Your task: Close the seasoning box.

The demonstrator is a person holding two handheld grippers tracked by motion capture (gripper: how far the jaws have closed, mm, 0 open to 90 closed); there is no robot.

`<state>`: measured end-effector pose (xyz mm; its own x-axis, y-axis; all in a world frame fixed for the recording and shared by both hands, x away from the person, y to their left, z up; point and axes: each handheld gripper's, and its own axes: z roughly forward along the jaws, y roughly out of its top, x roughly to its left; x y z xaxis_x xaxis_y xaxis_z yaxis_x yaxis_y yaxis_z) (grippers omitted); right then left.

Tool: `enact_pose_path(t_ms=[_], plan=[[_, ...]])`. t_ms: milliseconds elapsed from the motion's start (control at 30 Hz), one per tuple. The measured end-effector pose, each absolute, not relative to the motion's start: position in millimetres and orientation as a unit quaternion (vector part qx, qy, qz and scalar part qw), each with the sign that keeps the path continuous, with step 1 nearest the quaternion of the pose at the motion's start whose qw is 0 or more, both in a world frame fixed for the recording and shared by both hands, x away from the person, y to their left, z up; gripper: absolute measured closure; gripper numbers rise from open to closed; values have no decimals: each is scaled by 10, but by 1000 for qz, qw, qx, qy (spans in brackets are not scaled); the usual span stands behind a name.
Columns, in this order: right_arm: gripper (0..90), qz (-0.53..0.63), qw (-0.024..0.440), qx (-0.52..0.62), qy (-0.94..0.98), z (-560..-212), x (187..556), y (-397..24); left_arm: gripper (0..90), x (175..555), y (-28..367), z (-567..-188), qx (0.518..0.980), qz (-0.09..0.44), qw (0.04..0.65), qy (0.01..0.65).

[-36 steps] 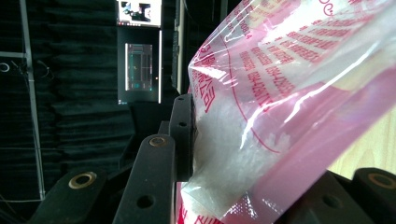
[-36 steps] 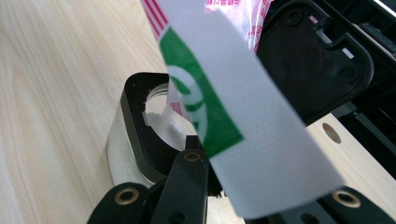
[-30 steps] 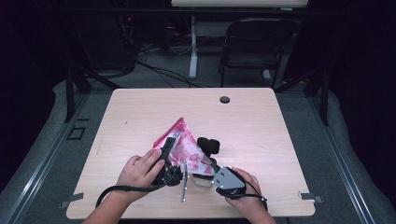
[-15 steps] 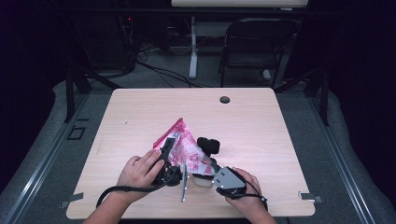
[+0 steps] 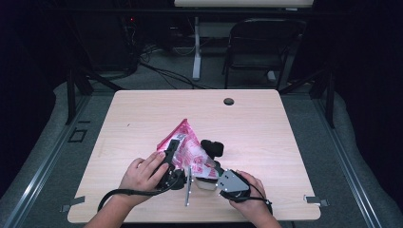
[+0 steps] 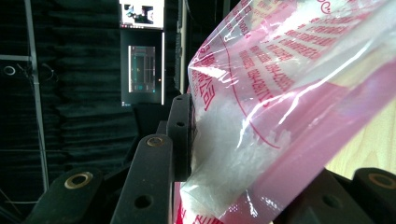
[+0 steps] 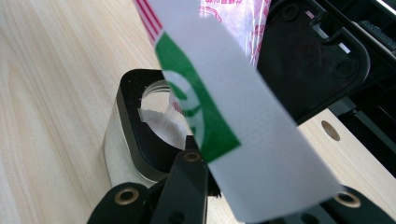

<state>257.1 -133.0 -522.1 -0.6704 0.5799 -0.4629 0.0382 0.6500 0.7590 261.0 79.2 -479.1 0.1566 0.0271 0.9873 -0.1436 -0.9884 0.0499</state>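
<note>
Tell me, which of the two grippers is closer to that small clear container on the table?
Right. The right gripper sits right beside the clear container, gripping a white-and-green strip above its opening. The left gripper is farther left, clamped on the pink bag.

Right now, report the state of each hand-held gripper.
Left hand-held gripper: closed on the pink bag.
Right hand-held gripper: closed on a white and green strip.

Bag [image 5: 187,147] on table [image 5: 285,142] between both grippers; jar [image 5: 205,183] below bag, by right gripper [image 5: 216,166].
</note>
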Motion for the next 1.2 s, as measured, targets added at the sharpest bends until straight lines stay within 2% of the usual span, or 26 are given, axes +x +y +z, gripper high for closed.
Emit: enact_pose_path(t_ms=[1200], plan=[[899,379,367,187,829,-5197,2555,-1350,725,2613,820,-4815,768,635,75,-22]])
